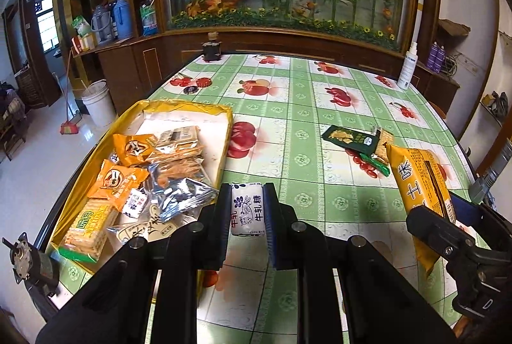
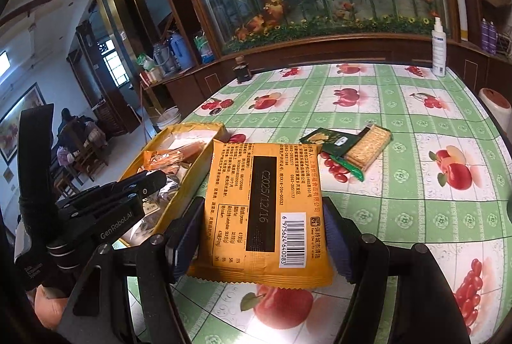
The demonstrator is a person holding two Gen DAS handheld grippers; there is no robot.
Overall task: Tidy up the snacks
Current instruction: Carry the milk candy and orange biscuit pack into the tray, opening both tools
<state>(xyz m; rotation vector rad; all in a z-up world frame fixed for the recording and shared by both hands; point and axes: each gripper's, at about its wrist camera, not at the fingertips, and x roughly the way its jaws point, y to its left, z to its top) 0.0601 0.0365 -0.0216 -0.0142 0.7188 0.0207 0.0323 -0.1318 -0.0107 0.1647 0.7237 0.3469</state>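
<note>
My left tool [image 1: 247,209] is clenched on a small white nougat candy [image 1: 247,207] with blue print, held just above the surface [image 1: 320,107] and just right of the yellow tray [image 1: 224,132]. My right tool [image 2: 262,225] grasps a large orange snack packet [image 2: 265,209] by its two side edges, its printed back with the barcode facing up; it is raised over the near part of the surface, just right of the tray. The tray sits at the left edge of the surface and holds orange packets [image 1: 132,148], a cracker pack [image 1: 89,228], silver wrappers [image 1: 184,195] and more white candies. Farther right on the green fruit-patterned cloth lie a dark green packet [image 2: 329,140] and a clear pack of crackers [image 2: 368,148], touching each other. At the far edge stand a dark jar [image 1: 211,47] on the left and a white spray bottle [image 1: 408,65] on the right.
</note>
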